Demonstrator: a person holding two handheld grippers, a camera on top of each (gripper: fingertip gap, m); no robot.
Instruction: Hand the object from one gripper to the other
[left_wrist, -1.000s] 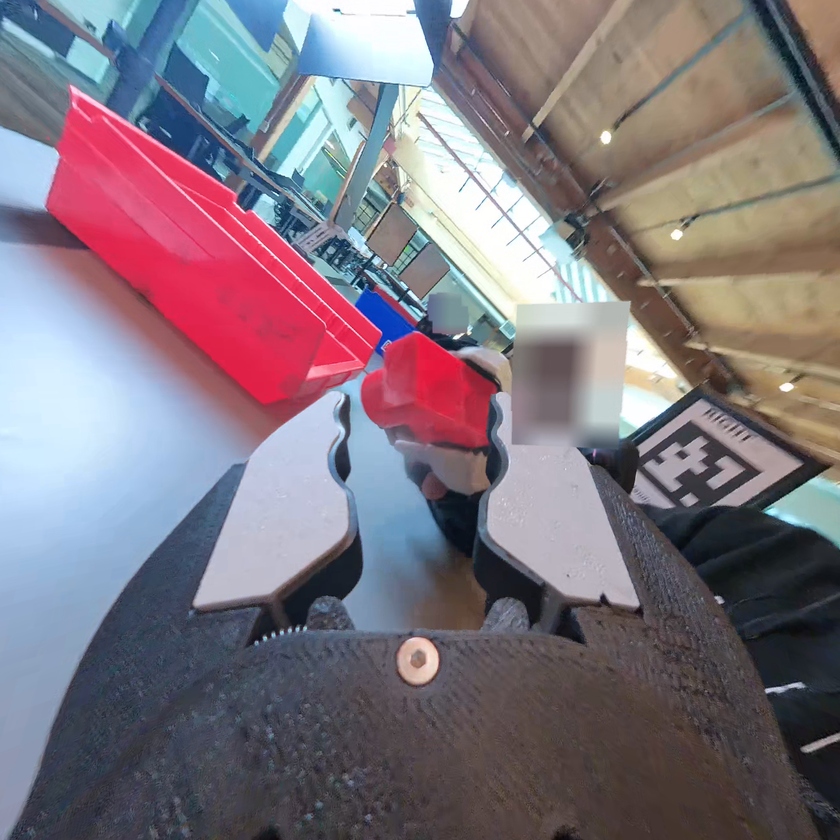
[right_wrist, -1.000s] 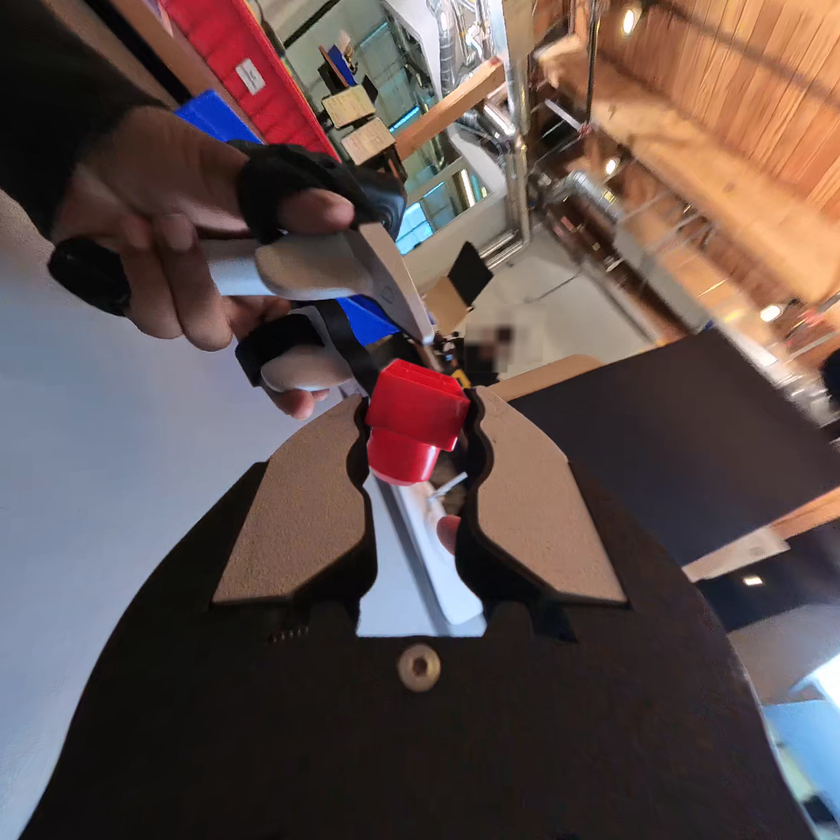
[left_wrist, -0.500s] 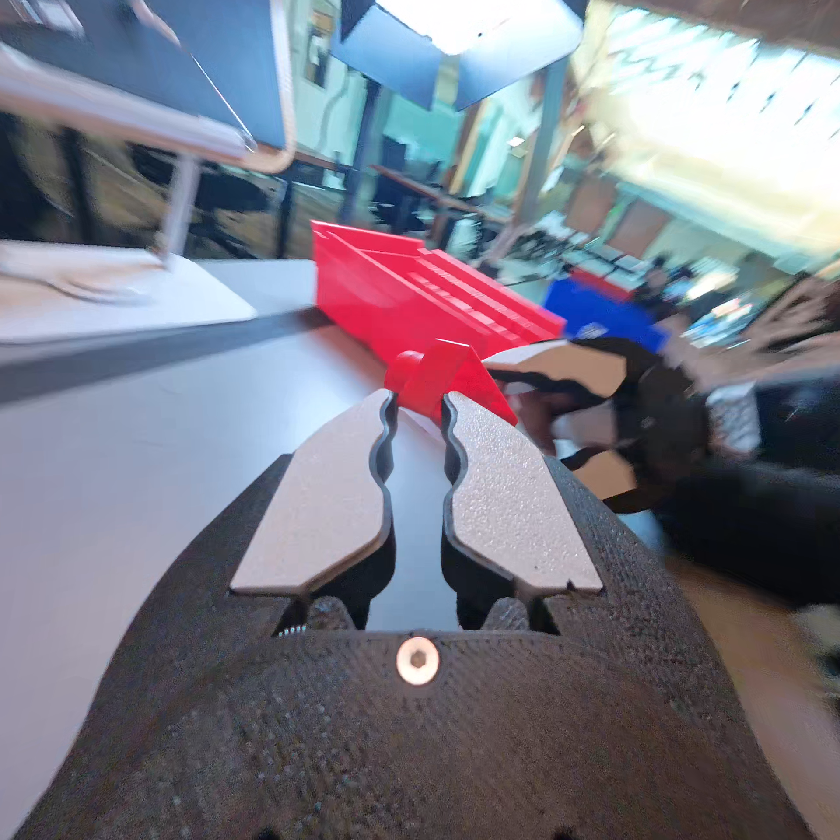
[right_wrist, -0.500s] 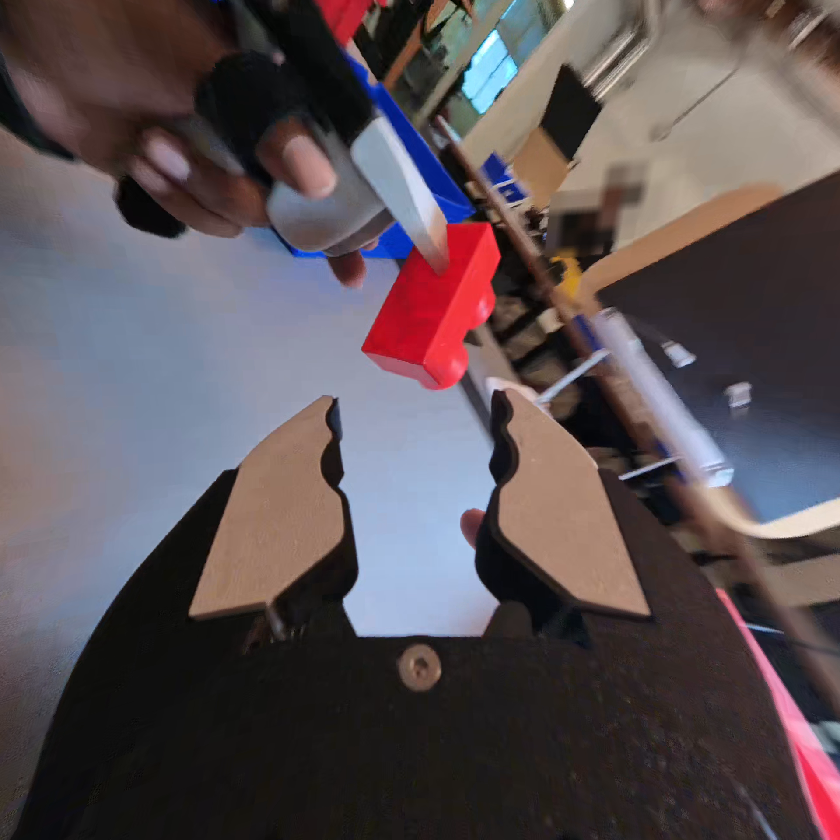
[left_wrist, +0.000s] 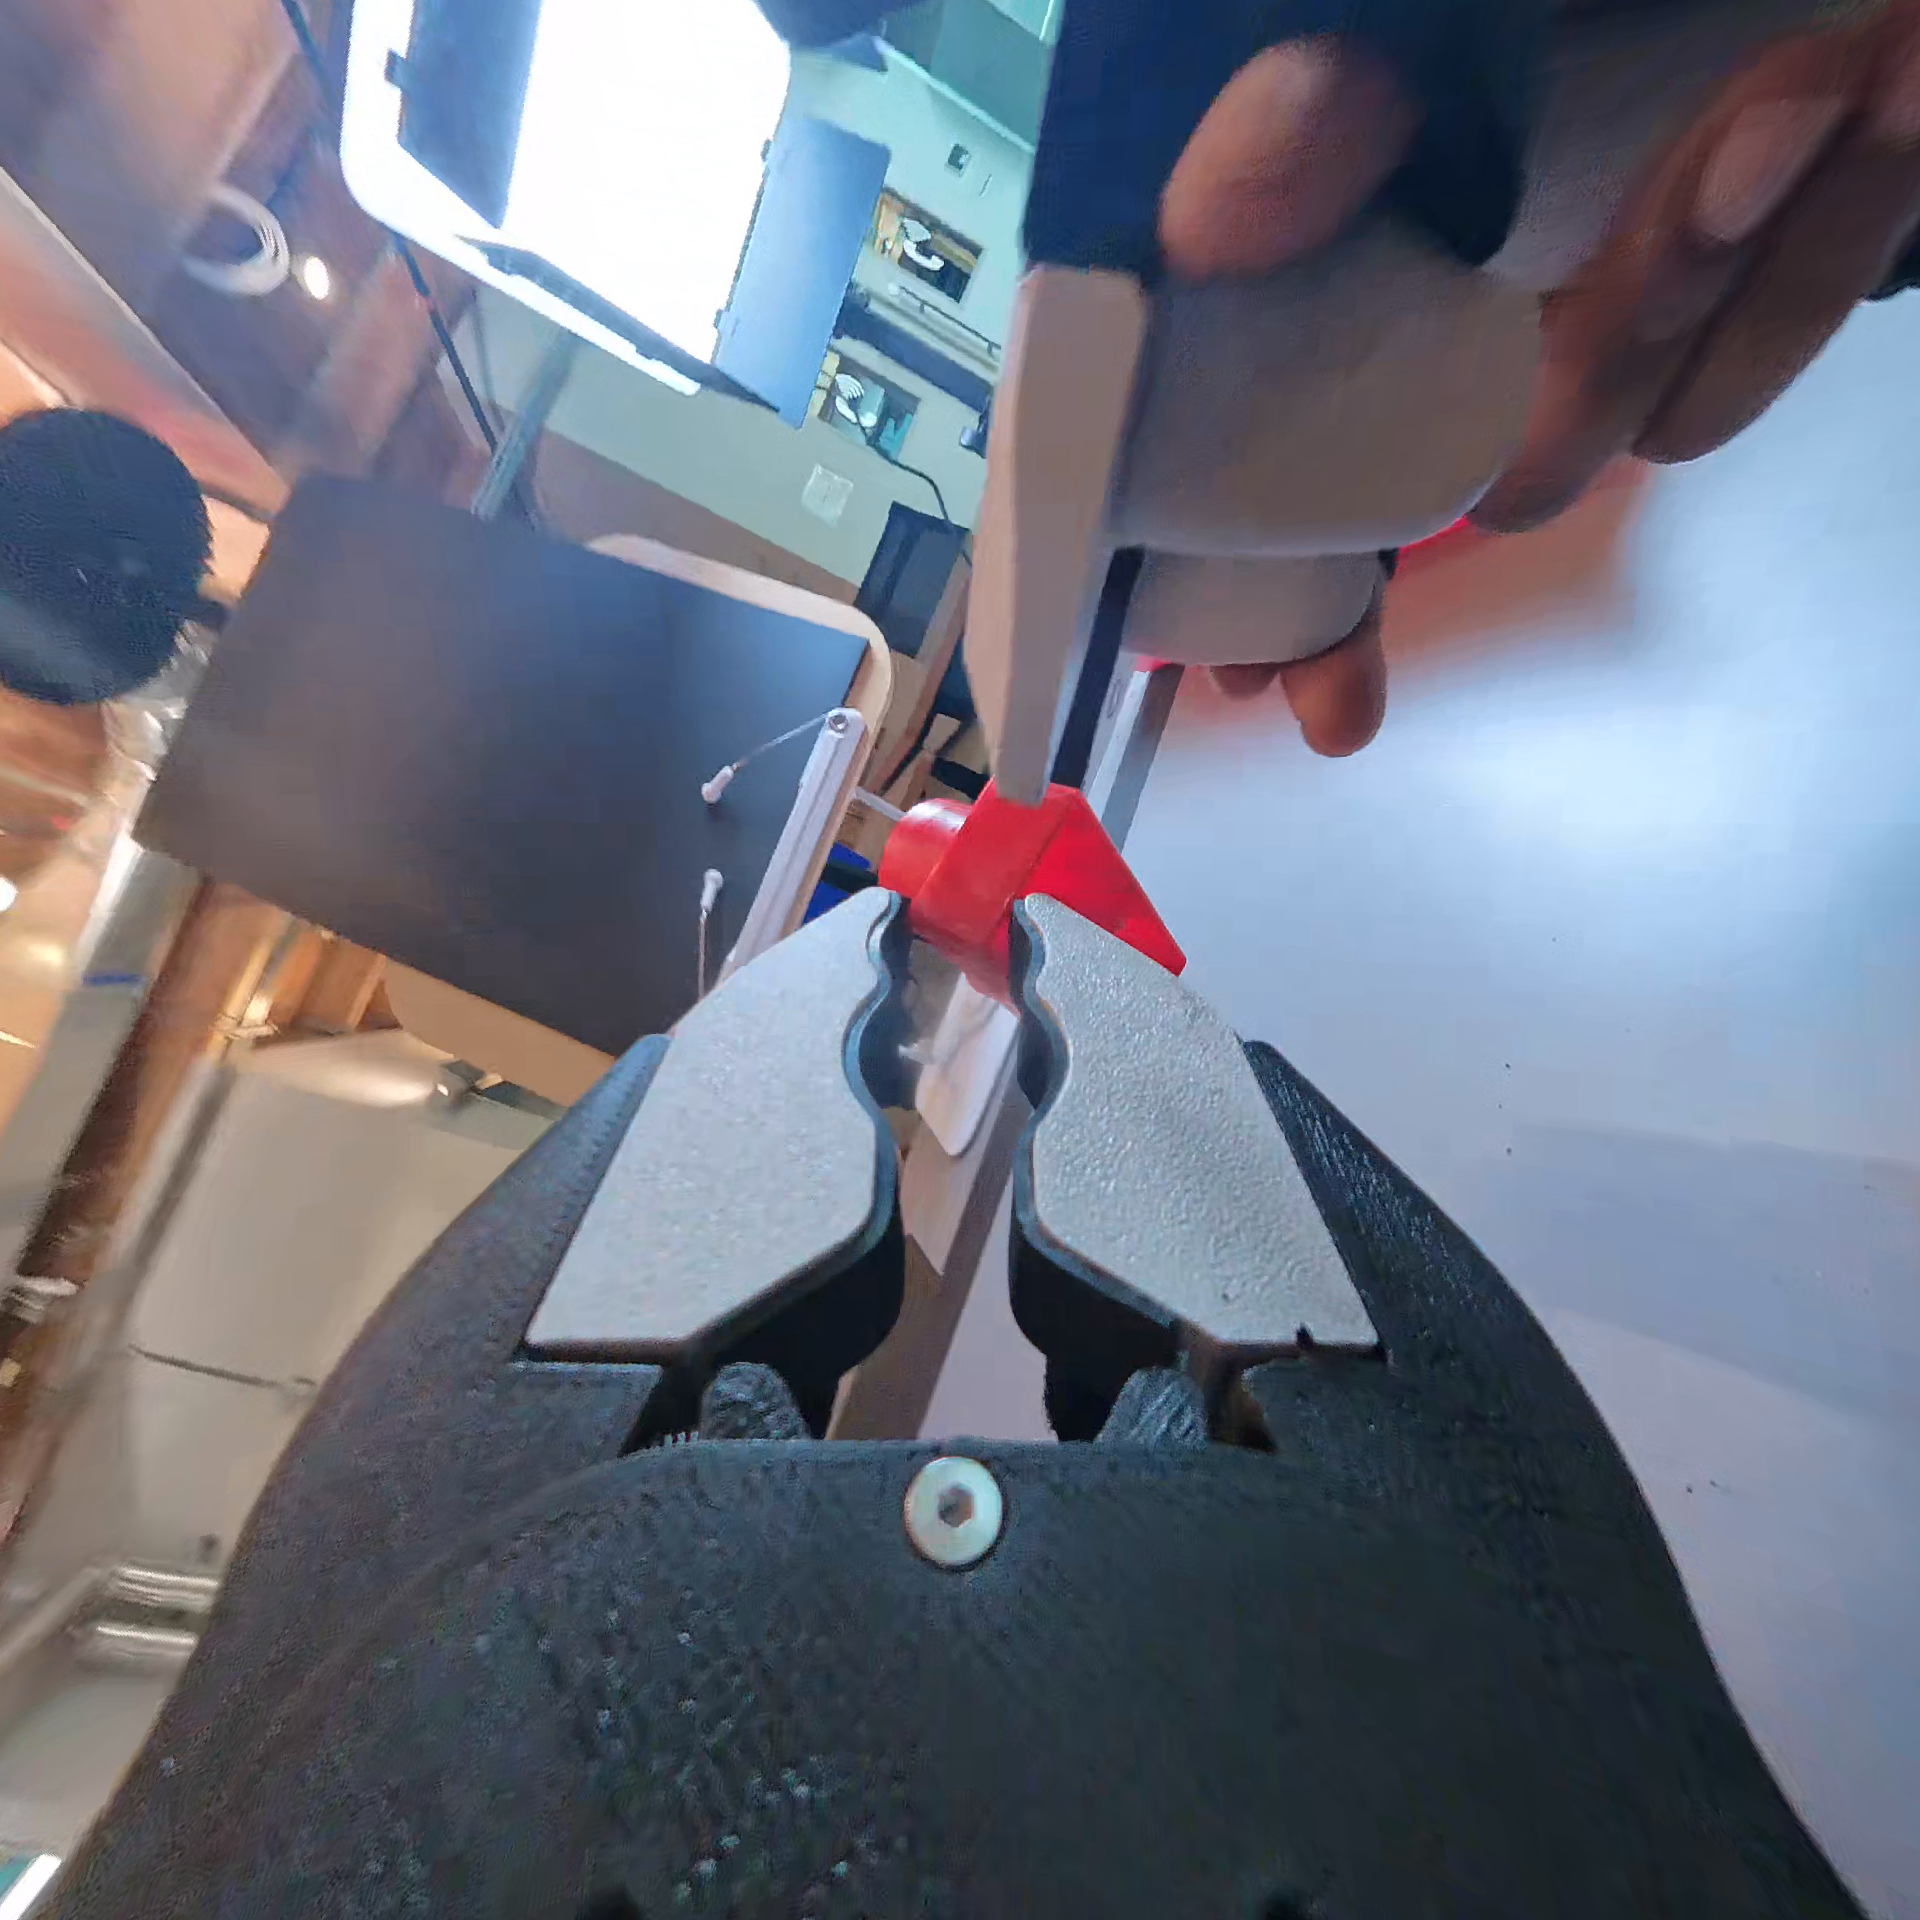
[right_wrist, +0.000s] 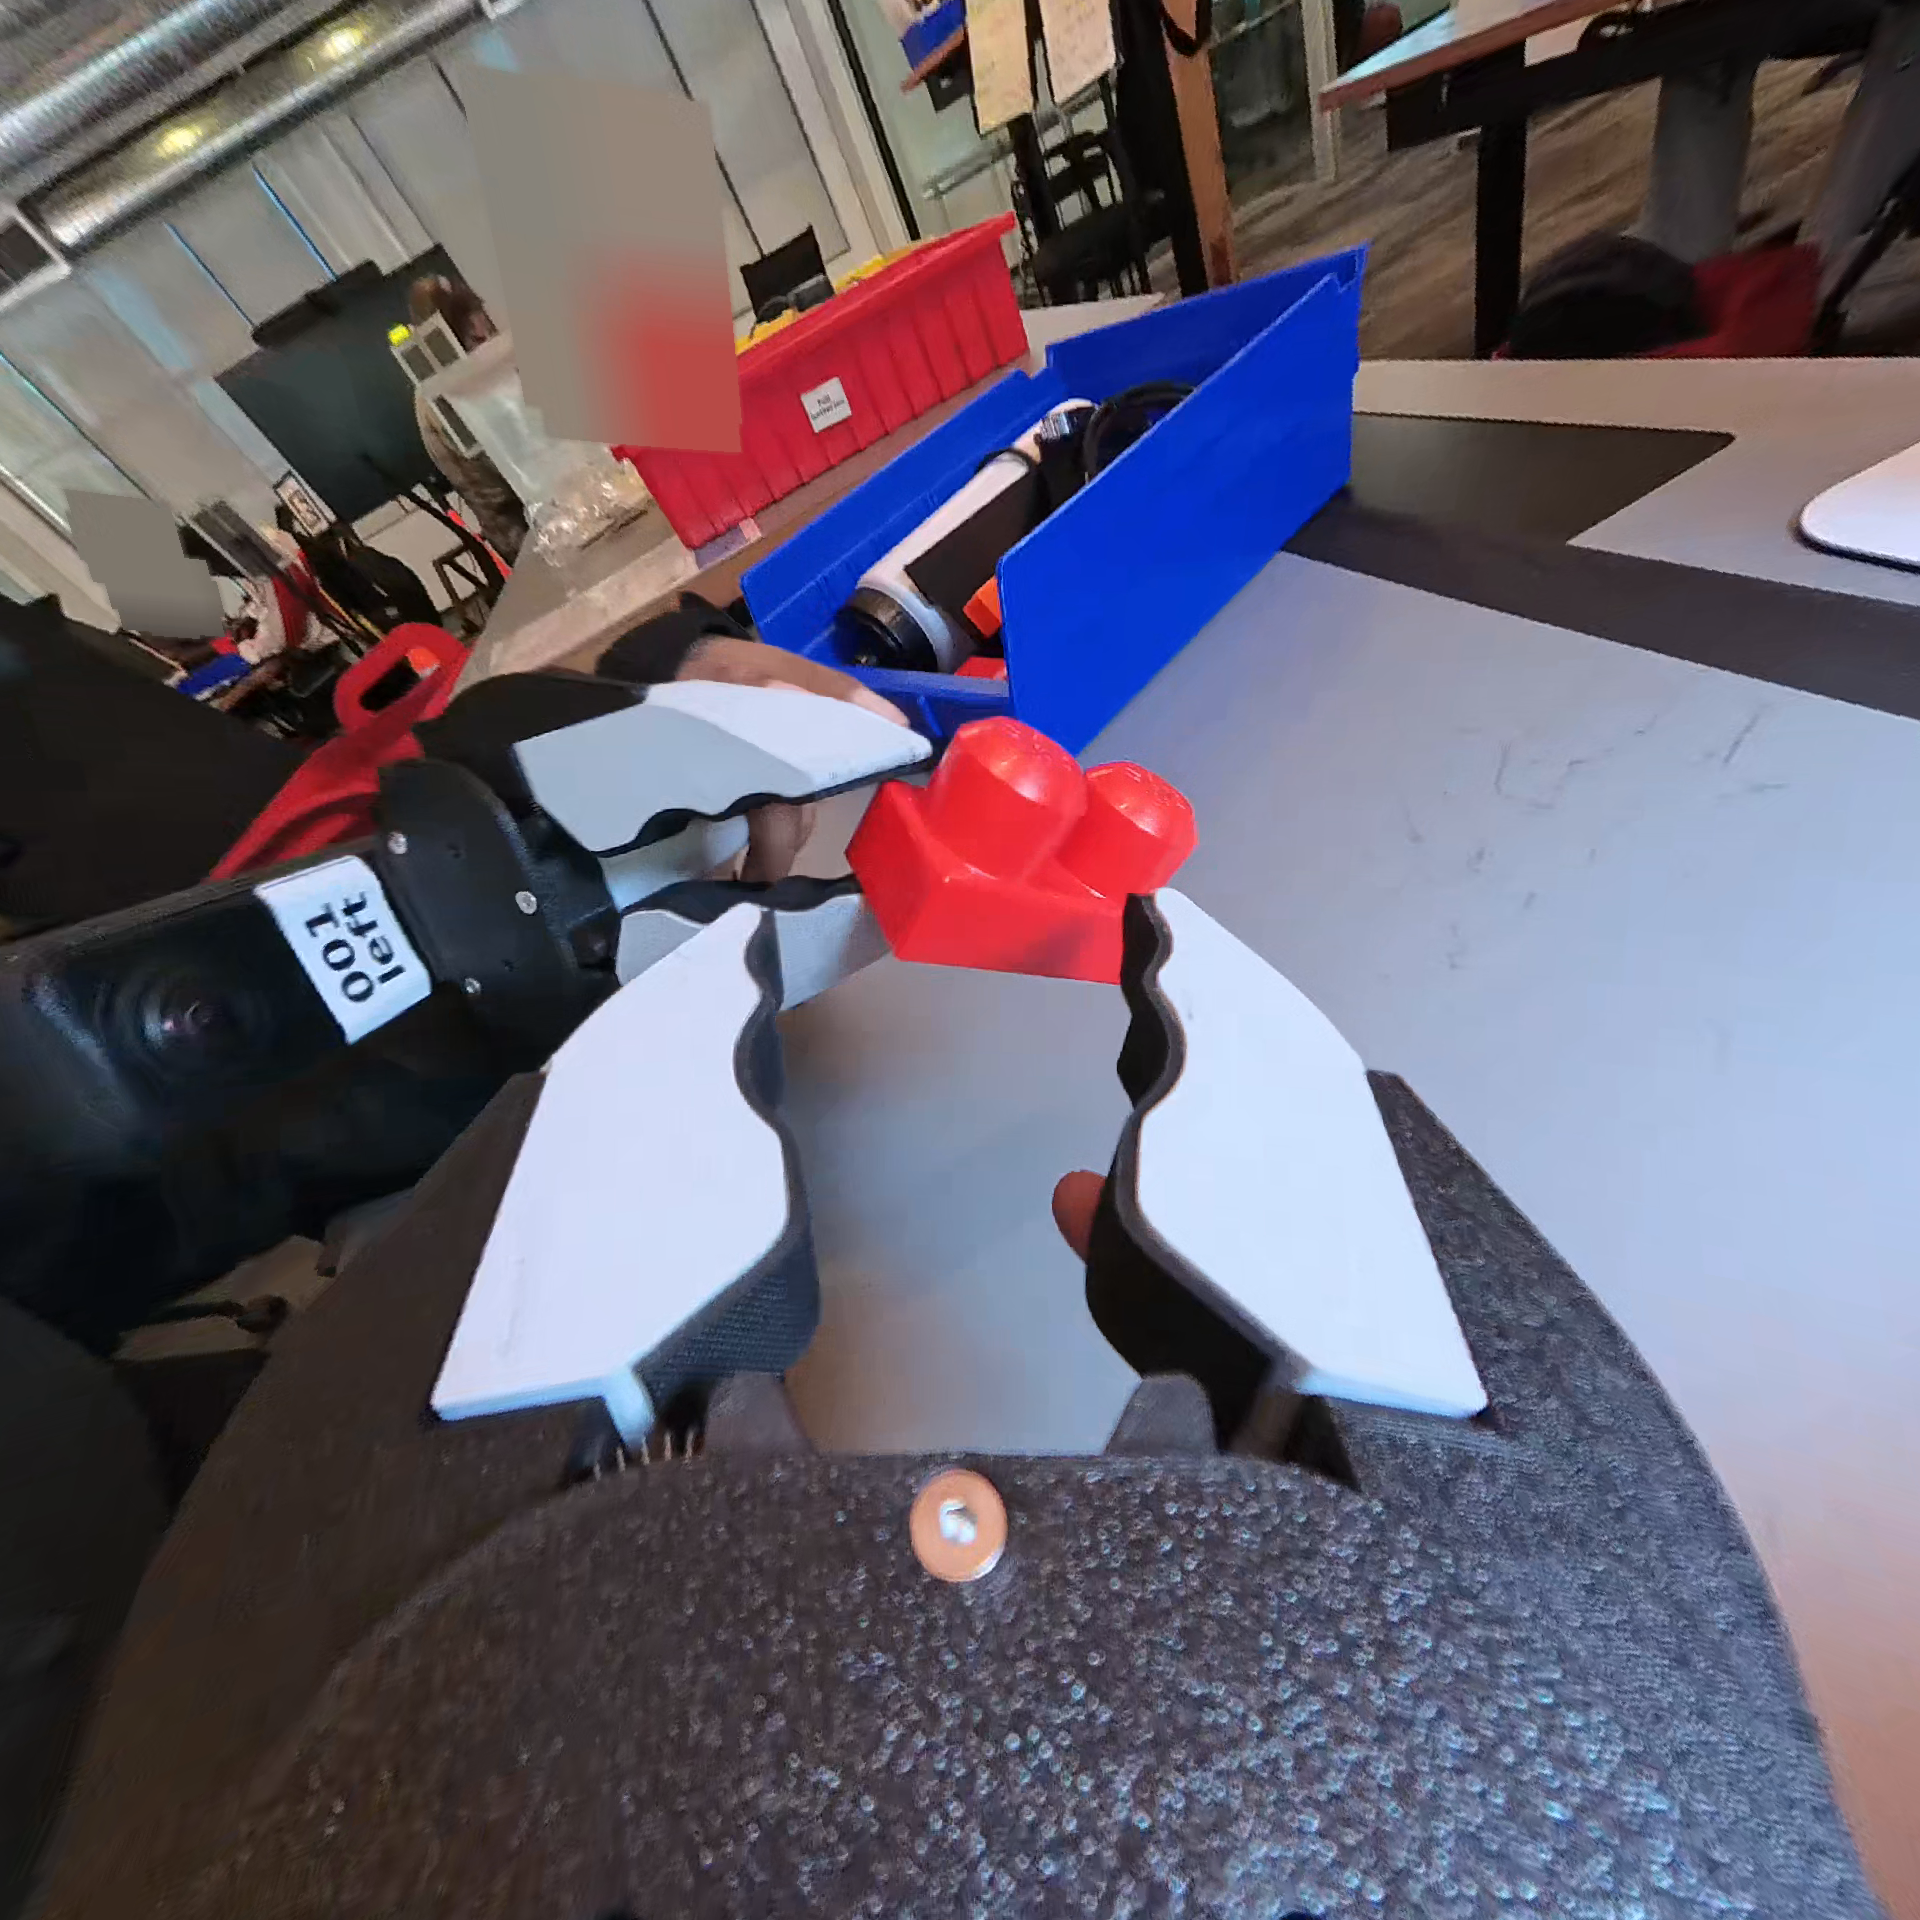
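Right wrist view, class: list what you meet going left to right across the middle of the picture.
Left gripper → red block → blue bin → grey table.

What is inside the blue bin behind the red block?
In the right wrist view, the blue bin holds a white cylinder with a dark end, dark cable-like items and something small and orange. The bin's near wall hides whatever lies lower.
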